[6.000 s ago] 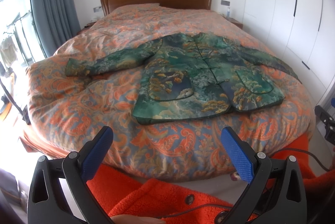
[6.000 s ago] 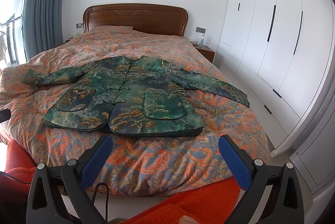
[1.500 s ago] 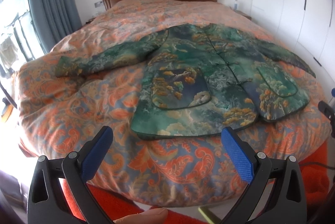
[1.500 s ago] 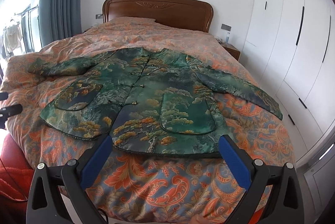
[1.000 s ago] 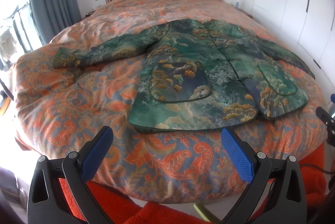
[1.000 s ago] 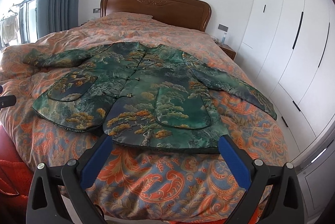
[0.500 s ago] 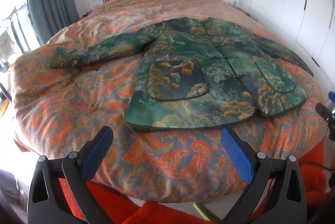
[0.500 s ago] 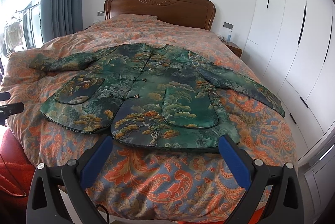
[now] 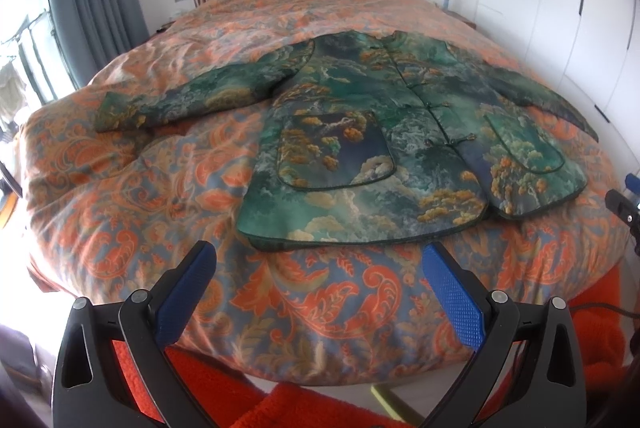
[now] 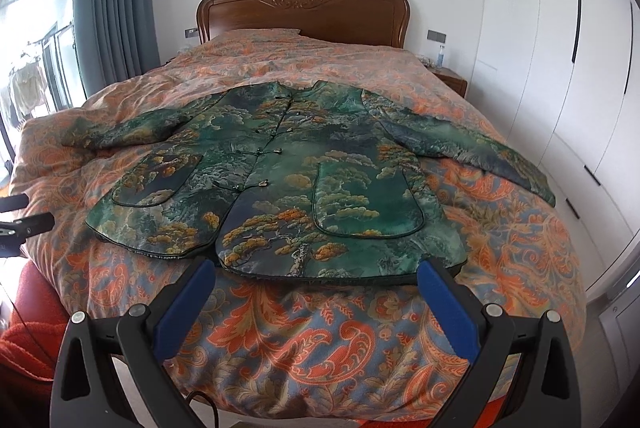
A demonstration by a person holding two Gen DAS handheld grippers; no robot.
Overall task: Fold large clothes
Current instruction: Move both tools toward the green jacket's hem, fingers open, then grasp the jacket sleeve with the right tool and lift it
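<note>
Since a moment ago we have edged nearer the bed (image 9: 120, 212), both the left gripper (image 9: 320, 268) and right gripper (image 10: 316, 282) spread wide and empty, so we should pinch the spread-flat jacket (image 10: 304, 188) at its sleeve cuffs first.

Black left claw (image 9: 316, 270), right claw (image 10: 314, 280); blue textured pads, silver screws; possibly orange fleece sleeves.
</note>
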